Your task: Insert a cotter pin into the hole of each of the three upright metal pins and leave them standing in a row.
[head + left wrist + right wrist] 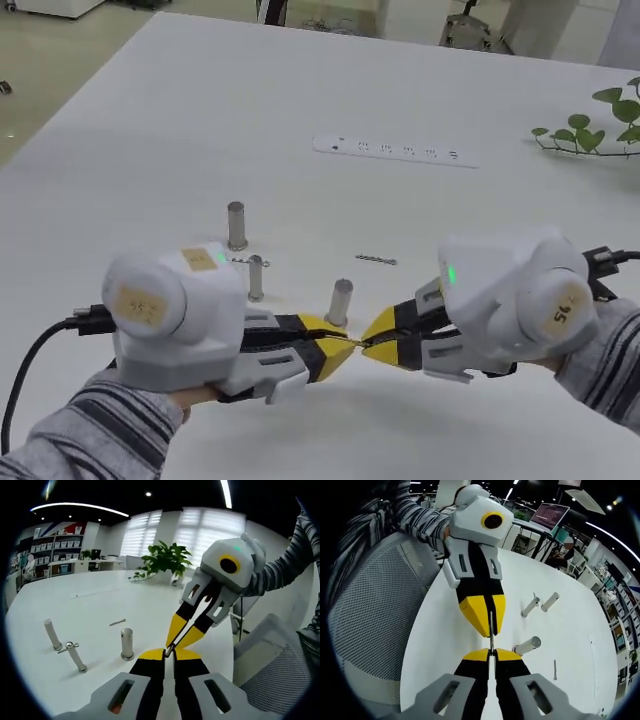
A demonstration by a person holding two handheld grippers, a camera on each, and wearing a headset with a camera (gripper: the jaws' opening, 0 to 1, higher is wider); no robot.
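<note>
Cotter pin (491,627) spans my two tongs, tip to tip, over the counter (200,120) toward its near edge. My left tongs (169,653) pinch one end, my right tongs (491,653) the other. Behind them stand the left metal pin (236,226), the middle metal pin (256,284) with a second cotter pin (247,262) through it, and the right metal pin (341,302), just behind the tips. A spare cotter pin (376,260) lies flat farther right.

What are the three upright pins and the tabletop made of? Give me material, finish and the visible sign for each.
Upright pins: metal by the look, likely steel, with a dull brushed grey finish and soft highlights down their sides. Tabletop: a smooth matt white surface, perhaps laminate. It shows faint shadows and no grain, so the core cannot be told.
</note>
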